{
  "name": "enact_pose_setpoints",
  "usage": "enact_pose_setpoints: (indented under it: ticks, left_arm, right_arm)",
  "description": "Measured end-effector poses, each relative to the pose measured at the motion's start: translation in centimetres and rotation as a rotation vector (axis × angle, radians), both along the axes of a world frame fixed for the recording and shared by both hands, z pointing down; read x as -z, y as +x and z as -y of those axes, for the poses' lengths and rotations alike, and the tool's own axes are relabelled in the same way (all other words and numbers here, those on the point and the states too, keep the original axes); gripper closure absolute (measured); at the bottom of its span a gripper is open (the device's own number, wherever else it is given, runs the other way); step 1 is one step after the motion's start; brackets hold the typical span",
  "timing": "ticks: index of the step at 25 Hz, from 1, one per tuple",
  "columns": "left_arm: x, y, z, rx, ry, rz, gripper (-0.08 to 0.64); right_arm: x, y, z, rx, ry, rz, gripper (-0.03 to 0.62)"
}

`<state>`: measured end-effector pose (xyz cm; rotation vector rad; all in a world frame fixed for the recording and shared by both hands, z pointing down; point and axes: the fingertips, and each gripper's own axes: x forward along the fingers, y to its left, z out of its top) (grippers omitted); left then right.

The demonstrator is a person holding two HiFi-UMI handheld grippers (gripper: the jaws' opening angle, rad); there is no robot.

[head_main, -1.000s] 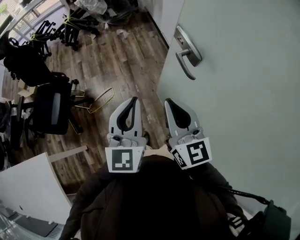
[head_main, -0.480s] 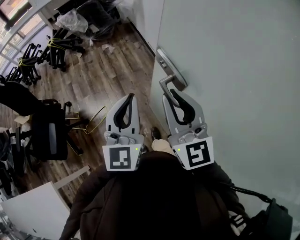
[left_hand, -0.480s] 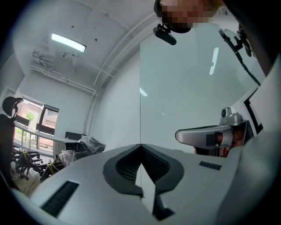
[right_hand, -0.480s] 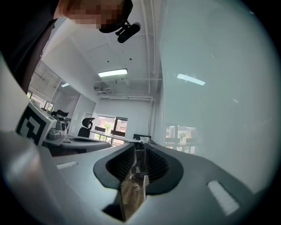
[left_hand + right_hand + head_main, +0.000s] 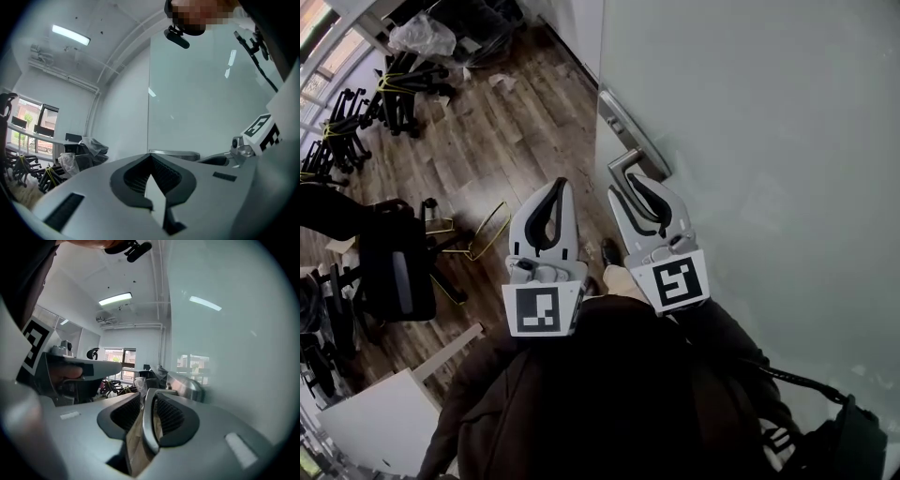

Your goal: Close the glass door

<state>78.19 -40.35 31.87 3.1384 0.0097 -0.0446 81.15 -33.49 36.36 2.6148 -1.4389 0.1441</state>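
Door [image 5: 769, 141] stands open at my right, its free edge just ahead of my hands, over the wood floor [image 5: 516, 122]. My right gripper [image 5: 630, 187] has its jaws drawn narrow onto the handle [image 5: 628, 161], with the lever caught between the tips. My left gripper [image 5: 560, 189] is pinched together on nothing, just beside that edge. My worry is the hold: the lever is smooth and sits only at the tips, so a pull at an angle could slide it out or press it down. The swinging edge could also catch the left gripper or my shoe [image 5: 609, 251] below. I count one door, one handle, two grippers, one shoe showing, and one upright chair [image 5: 394, 272].
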Motion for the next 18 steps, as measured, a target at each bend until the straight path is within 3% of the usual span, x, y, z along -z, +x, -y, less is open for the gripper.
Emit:
enact_pose_setpoints:
  ticks: [3,11,18]
  left_arm:
    - [-0.1,-0.5,0.7,0.01,-0.005,0.004,0.563]
    - [0.1,-1.5,0.7,0.027,0.002,-0.003,0.563]
    - [-0.1,-5.2,1.4,0.073,0.012,0.012,0.563]
  right_arm:
    - [-0.3,0.3,0.1,-0.032,0.004,-0.006,0.513]
    - [-0.9,1.2,-0.4,-0.003,0.036,0.028,0.523]
    - [-0.7,0.7,0.0,0.036,0.052,0.039,0.523]
